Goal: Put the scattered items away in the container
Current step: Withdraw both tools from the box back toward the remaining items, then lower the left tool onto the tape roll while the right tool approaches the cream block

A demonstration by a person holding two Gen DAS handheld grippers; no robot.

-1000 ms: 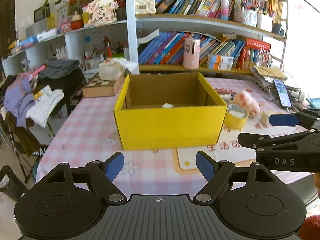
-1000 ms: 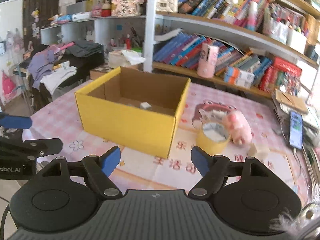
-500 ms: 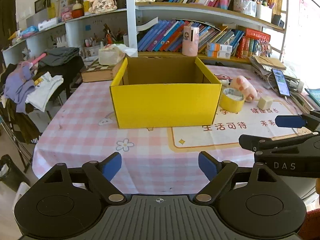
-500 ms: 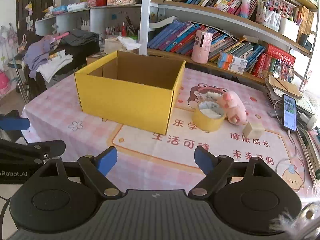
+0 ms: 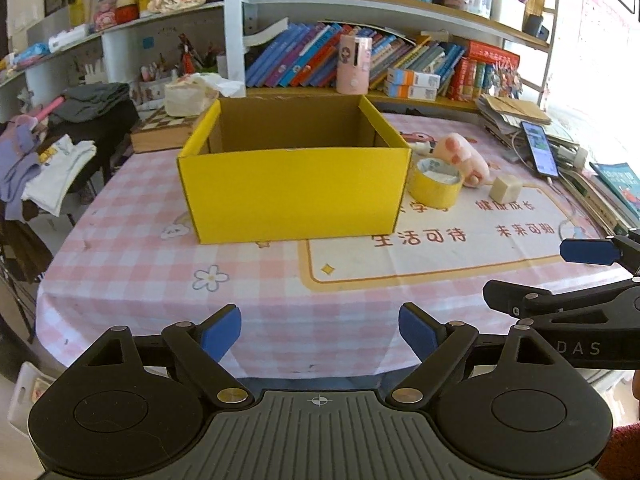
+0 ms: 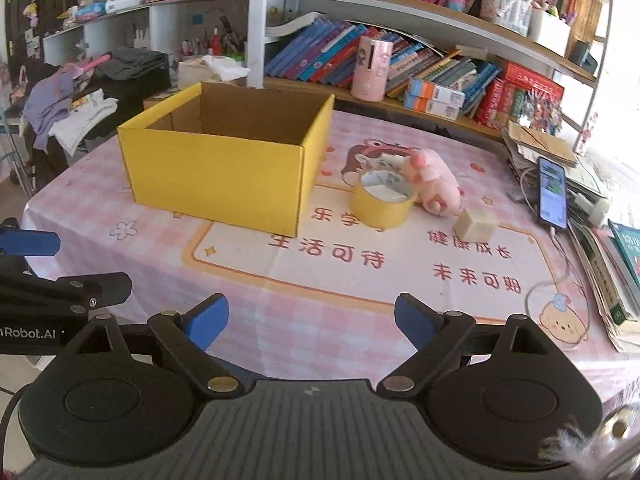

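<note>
Bookshelves crowded with books across the top of both views; below them, a desk under a pink checked cloth with a printed mat. Yellow cardboard box at centre left of the right wrist view, open at the top, inside hidden from this low angle. Just right of the box: a roll of yellow tape lying flat, touching or nearly touching a pink plush toy behind it, and a small cream cube a little further right, apart from both. Phone on its cable near the right edge, beside stacked books.

Left hand-held gripper spread wide and empty, low at the near edge of the desk; same for the right hand-held gripper, fingers apart, nothing between them.

Handling, as a judgement: tape roll stiff and light, best pinched across one wall through the hole, not around the full width. Plush soft and squashy, forgiving anywhere on the body, likely to sag. Cube small, rigid, probably light; best squared up across two flat faces so it does not twist out.

Against a second ago: both views pulled back and lower, box further up the frame, its floor and the small pale scrap inside no longer visible; more bare cloth in front. Loose items unmoved.
</note>
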